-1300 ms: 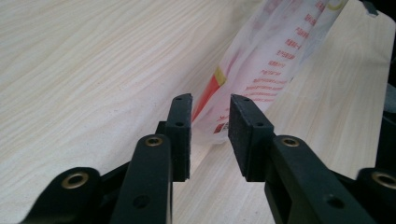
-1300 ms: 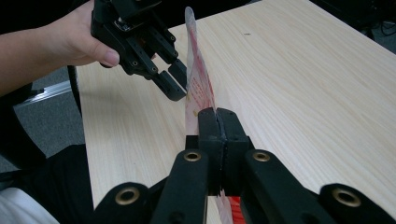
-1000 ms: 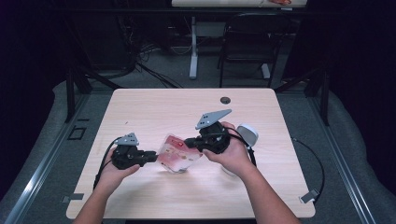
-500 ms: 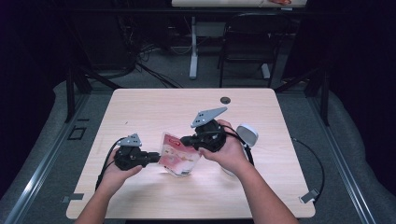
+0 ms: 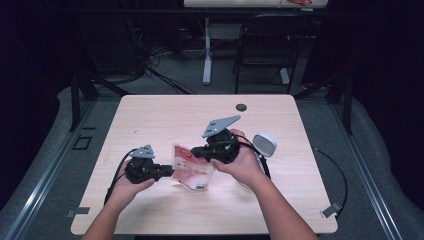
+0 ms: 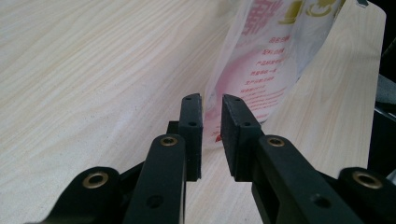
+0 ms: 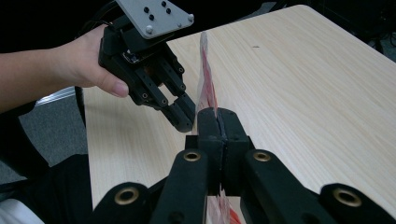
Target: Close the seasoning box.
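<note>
Plastic bag (image 5: 192, 170): thin, clear film with red and pink print, held up off the table near its front middle, between the two grippers; its lower end bulges glossy near the wood.
Right gripper (image 7: 218, 122): jaws pressed together on the bag's edge, the film standing up from between them like a blade.
Left gripper (image 6: 211, 122): jaws a narrow gap apart, the bag's printed edge just beyond the tips; whether the film sits in the gap, cannot tell.
Table (image 5: 160, 120): pale wood-grain top, flat and matt, rounded corners, a small dark grommet (image 5: 241, 107) near the far edge.
White object (image 5: 264, 144): rounded, lying just right of the right hand.
Open room: far half and left side of the top lie bare; front edge close under the forearms.
Room: dark, grey carpet around, a chair (image 5: 265, 50) and cables beyond the far edge, a cable (image 5: 336, 175) trailing off the right side.
</note>
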The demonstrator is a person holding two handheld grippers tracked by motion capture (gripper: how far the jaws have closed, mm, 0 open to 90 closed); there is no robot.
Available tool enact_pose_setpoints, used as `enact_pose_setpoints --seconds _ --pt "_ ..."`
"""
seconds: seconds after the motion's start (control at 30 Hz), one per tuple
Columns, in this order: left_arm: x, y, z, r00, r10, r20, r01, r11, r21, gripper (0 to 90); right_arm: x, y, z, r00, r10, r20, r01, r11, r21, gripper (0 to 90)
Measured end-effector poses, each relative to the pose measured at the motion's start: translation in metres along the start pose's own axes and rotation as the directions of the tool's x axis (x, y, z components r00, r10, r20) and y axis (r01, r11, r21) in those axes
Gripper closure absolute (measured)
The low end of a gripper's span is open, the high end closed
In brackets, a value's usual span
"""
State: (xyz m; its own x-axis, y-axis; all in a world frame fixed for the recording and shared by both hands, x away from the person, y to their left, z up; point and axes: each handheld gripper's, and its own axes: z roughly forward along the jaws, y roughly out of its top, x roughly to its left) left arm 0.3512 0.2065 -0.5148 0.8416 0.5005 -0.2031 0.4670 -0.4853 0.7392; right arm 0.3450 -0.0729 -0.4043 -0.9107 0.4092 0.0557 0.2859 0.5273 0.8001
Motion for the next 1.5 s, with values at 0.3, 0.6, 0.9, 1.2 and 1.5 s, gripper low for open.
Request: enact_pose_setpoints --seconds 0.3,0.6,0.9,1.2,1.5 --pt "0.001 0.0 -0.005 0.9998 -0.005 -0.017 0.004 0.9998 -0.017 75.4 0.001 0.0 0.003 0.9999 -0.003 -0.012 0.003 1.0 -0.005 88.4" --pt "0.003 -0.002 -0.007 0.9997 -0.019 -0.014 0.019 0.9995 -0.026 67.6 0.003 0.003 0.009 0.9994 -0.001 -0.035 0.001 1.0 -0.001 86.5" --pt "0.004 -0.003 -0.01 0.9992 -0.03 -0.027 0.029 0.9989 -0.036 64.0 0.005 0.005 0.015 0.9993 0.003 -0.038 -0.003 1.0 0.0 81.3" --pt "0.004 -0.003 -0.01 0.9995 -0.025 -0.021 0.024 0.9989 -0.041 63.1 0.006 0.005 0.017 0.9988 0.022 -0.044 -0.023 0.999 -0.025 69.2" --pt "0.006 -0.004 -0.015 0.9989 -0.041 -0.024 0.04 0.9976 -0.056 60.6 0.007 0.006 0.016 0.999 0.026 -0.036 -0.027 0.999 -0.043 60.3"
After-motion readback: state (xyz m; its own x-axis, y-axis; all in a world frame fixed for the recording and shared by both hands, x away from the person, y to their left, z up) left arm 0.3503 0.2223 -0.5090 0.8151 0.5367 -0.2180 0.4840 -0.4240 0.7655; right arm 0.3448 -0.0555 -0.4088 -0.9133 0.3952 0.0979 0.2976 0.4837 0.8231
